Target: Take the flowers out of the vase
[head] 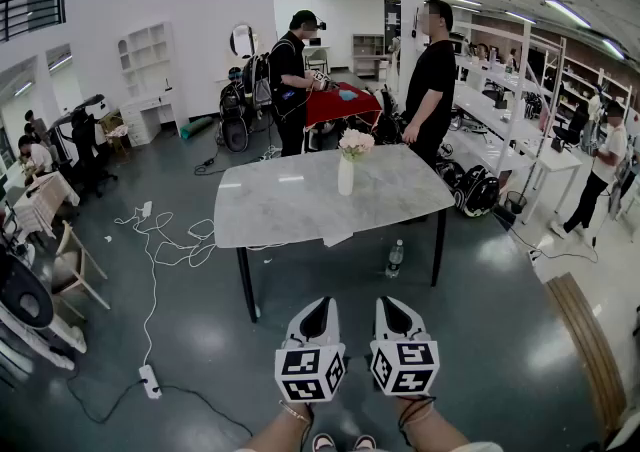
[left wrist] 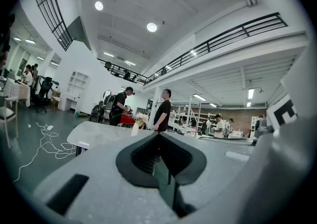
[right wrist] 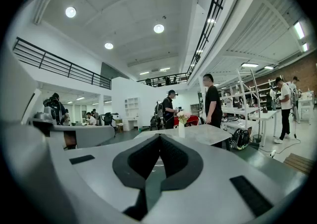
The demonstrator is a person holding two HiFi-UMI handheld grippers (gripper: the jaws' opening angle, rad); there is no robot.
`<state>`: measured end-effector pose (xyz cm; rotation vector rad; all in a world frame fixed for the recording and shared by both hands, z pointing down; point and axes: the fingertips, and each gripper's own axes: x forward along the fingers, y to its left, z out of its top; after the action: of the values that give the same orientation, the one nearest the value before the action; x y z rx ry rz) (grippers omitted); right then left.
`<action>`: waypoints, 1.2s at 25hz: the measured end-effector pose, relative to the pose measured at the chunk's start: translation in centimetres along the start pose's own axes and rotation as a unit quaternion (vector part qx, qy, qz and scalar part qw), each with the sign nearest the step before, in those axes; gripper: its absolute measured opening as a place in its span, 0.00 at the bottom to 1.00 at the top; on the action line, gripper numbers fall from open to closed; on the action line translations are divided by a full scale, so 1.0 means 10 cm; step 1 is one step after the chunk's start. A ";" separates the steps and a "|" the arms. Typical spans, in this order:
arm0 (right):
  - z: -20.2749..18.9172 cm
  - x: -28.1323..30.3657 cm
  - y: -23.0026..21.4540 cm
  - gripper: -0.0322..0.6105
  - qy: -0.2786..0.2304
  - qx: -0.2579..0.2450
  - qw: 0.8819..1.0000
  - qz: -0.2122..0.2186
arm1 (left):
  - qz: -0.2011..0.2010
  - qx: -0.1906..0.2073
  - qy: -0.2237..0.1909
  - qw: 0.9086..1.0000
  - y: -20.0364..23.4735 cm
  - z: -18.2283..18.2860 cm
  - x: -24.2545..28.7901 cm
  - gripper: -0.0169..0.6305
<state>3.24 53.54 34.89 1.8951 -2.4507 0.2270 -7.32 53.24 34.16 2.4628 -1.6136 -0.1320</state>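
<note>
A wide workshop hall with a dark glossy floor is stretching away, and a pale marble table (head: 290,205) is standing well ahead of both pairs of fingers. Near its far edge a slim white vase (head: 345,176) is standing upright with the flowers (head: 355,142) sitting in its neck, far beyond the fingertips and roughly in line with the gap between the two tools. Two people are standing beyond the table.

The left gripper (head: 318,308) and right gripper (head: 392,305) are being held side by side, each with its fingers pressed together and pinching nothing.

The task seems to be only starting, with the approach the step in hand. The next move probably calls for walking up to the table, spreading one pair of fingers, closing them on the stems just above the vase's mouth, and perhaps steadying the vase with the other pair.
</note>
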 end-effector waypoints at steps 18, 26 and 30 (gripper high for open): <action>-0.09 0.33 0.15 0.06 0.004 0.022 0.999 -0.029 | -0.020 -0.003 0.005 1.000 0.40 0.02 0.12 0.04; -0.18 0.54 0.17 0.06 0.021 0.027 0.998 -0.047 | -0.024 -0.004 0.019 1.000 0.67 -0.01 0.24 0.04; -0.16 0.70 0.13 0.06 0.015 0.025 0.998 -0.048 | -0.028 -0.002 0.022 0.999 0.72 -0.04 0.41 0.04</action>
<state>0.08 47.32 37.17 2.0085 -2.3481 0.3153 -12.09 46.76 36.24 2.4900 -1.5272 -0.0899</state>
